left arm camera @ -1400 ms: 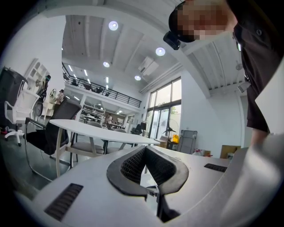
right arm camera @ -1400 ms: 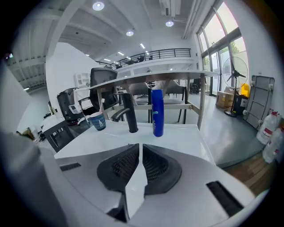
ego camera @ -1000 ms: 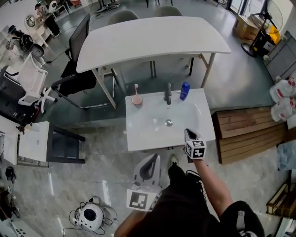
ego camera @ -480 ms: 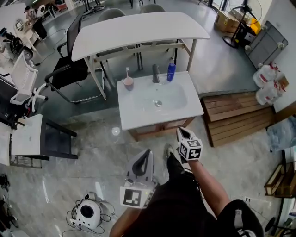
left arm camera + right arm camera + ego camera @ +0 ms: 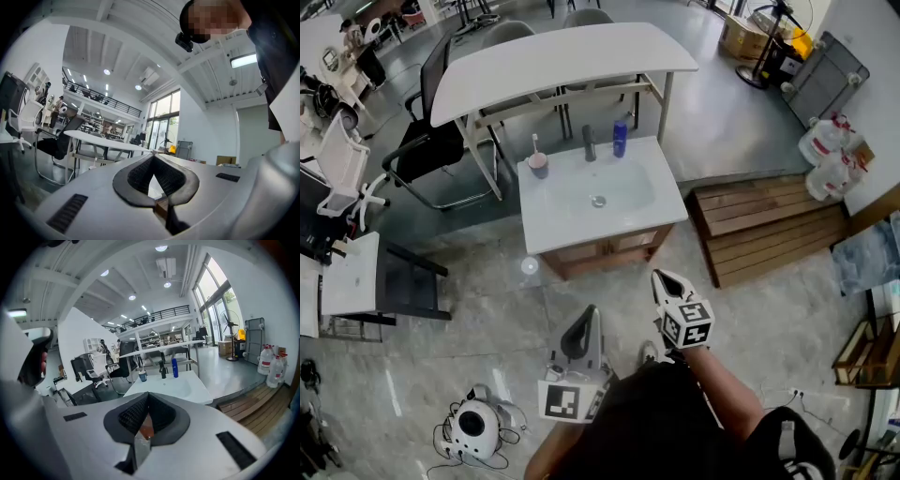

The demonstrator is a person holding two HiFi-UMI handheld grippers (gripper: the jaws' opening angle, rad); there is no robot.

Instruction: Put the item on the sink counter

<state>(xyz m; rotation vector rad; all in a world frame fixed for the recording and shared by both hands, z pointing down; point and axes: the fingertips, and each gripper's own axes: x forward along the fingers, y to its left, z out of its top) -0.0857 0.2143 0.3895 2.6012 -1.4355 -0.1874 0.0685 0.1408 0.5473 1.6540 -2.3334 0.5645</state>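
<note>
We found the blue bottle standing upright at the back of the sink counter, just beside the faucet on its right as the head view showed it. A cup holding a toothbrush stood on the same back edge, on the faucet's other side. The right gripper view confirmed this row, with the blue bottle clear of the basin. Neither tool was near the counter. Both were held low in front of the person, over the pale stone floor and well apart from the sink. We noted the right gripper with its jaws closed together and nothing between them, tips pointed toward the sink. Its own view showed the pads meeting at the tip. We noted the left gripper likewise closed and carrying nothing, its pads drawn together. A white table stood behind the sink, and a wooden pallet lay to its right.
</note>
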